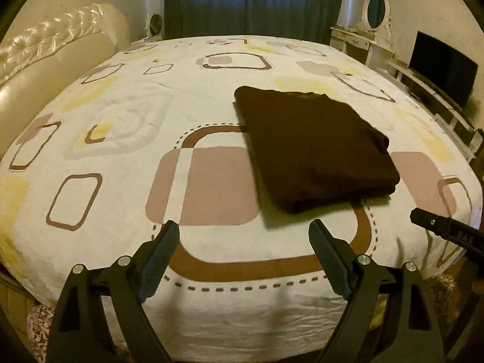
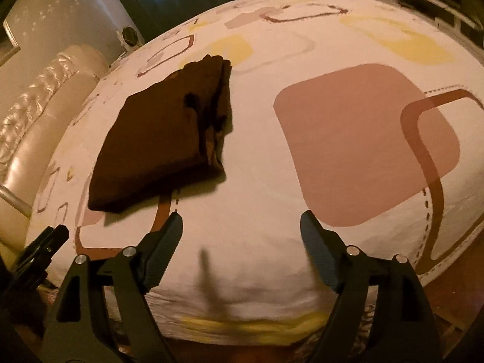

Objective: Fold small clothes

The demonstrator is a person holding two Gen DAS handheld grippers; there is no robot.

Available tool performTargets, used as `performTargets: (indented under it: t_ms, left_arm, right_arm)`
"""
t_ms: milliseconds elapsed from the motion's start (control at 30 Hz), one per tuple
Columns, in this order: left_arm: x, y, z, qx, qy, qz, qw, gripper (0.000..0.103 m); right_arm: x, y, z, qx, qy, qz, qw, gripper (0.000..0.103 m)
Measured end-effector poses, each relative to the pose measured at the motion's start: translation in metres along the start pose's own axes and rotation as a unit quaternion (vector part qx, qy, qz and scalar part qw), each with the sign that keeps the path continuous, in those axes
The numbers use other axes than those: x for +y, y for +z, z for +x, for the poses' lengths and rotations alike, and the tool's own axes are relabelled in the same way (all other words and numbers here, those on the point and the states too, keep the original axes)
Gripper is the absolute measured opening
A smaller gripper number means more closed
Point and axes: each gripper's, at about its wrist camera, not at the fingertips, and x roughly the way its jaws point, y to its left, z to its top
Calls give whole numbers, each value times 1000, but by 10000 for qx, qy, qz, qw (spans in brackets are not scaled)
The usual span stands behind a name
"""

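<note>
While both grippers, left and right, hover with jaws wide and empty near the bed edge, a brown garment lies folded beyond them; folding looks finished; next likely needs another garment.

The garment is plain dark brown, with no print. The bedspread is white, printed with rounded squares: some filled dusty pink, some only outlined in brown, some pale yellow, and a broad brown band edged with a dashed brown line. The headboard is glossy cream, tufted. The curtain is dark blue-grey. Both the left gripper and the right gripper are black with dark blue ribbed pads.
</note>
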Motion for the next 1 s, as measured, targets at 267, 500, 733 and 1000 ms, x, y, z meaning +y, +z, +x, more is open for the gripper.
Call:
performTargets:
  t_ms: [267,500,733,1000]
  left_arm:
    - [-3,-2,-7,56,-3,-89,9999,86]
    - [-7,-3,-8,90,-6,-65,9999,86]
    - [-7,-4,-7,226,-72,-192,9995,86]
    - [-12,-8,-6,287,100,-90,9995,86]
  right_arm:
    - [15,-12,-3,-54,-303,-178,9994,81]
    - [20,-15,-4,-97,-350,-314,9988,81]
    - [25,-17,-5,-116,-324,-387,9987,81]
    - [26,-18,-3,-99,-329,-445,9984,81]
